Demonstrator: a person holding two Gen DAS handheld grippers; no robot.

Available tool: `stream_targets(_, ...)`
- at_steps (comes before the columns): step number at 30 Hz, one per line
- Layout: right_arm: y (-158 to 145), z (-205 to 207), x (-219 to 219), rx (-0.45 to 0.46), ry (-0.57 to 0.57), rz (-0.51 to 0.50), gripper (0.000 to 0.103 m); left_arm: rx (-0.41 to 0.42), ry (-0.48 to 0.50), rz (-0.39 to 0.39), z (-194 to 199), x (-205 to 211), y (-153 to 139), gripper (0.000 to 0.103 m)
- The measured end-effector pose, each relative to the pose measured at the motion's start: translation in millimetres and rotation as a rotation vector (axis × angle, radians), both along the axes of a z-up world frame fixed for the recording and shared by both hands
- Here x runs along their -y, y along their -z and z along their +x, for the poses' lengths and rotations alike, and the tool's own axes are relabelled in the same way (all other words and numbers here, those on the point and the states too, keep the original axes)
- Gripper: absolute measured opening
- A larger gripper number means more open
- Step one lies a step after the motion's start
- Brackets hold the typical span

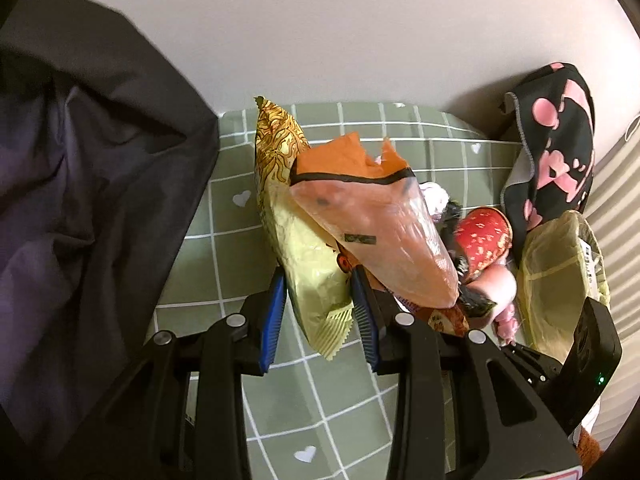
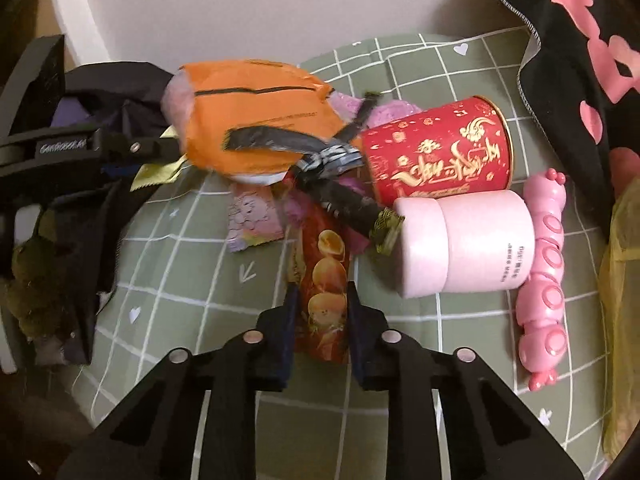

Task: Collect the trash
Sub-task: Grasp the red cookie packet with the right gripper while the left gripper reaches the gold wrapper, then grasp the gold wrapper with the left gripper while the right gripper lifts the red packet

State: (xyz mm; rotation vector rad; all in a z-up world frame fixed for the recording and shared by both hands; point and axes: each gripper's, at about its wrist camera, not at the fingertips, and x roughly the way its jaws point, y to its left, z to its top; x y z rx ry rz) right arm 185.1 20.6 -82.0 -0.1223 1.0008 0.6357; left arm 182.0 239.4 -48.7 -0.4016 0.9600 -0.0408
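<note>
Two close wrist views angled down, sharing the orange wrapper.

A dark purple-grey jacket lies rumpled on the green grid-patterned bedsheet with white hearts, near a black cloth with pink shapes and a pink jointed plastic caterpillar toy.

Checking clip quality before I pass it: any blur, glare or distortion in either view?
Left wrist view: sharp, strong fisheye bending of the checked cloth, dark corners, no glare. Right wrist view: softer, the orange bag and black strips smeared, same bending.
</note>
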Motion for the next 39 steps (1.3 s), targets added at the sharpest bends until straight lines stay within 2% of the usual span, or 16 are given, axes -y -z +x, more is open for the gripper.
stream_targets(6,-31.0,-15.5,29.1,0.047,-0.011,0.019,0.015,0.057,0.08,0.013,-3.1,31.8,-27.3,0.031)
stream_targets(9,-52.4,-16.8,48.9,0.082,0.025,0.04,0.011,0.088,0.115,0.021,-0.1,49.2,-44.1,0.03)
stream_targets(14,-100.8,-19.7,87.0,0.165,0.091,0.07,0.011,0.168,0.154,0.037,7.3,72.5,-81.3,0.026)
stream_targets(21,-148.5,-19.7,116.7,0.282,0.165,0.053,0.011,0.283,0.204,0.072,12.2,96.0,-121.1,0.018)
stream_targets(26,-156.2,-20.0,141.6,0.305,0.221,0.04,0.011,0.255,0.178,0.054,13.4,86.9,-106.6,0.018)
stream_targets(29,-155.6,-20.2,153.7,0.302,0.247,0.045,0.011,0.235,0.173,0.0,11.9,75.7,-93.3,0.018)
stream_targets(32,-152.2,-17.9,160.5,0.302,0.259,0.043,0.011,0.221,0.151,0.005,12.7,69.6,-85.7,0.018)
stream_targets(35,-150.8,-13.8,162.9,0.307,0.264,0.045,0.011,0.239,0.147,0.026,13.2,68.1,-93.8,0.016)
stream_targets(39,-159.4,-9.4,167.6,0.334,0.269,0.054,0.011,0.313,0.164,0.07,15.4,75.9,-127.7,0.015)
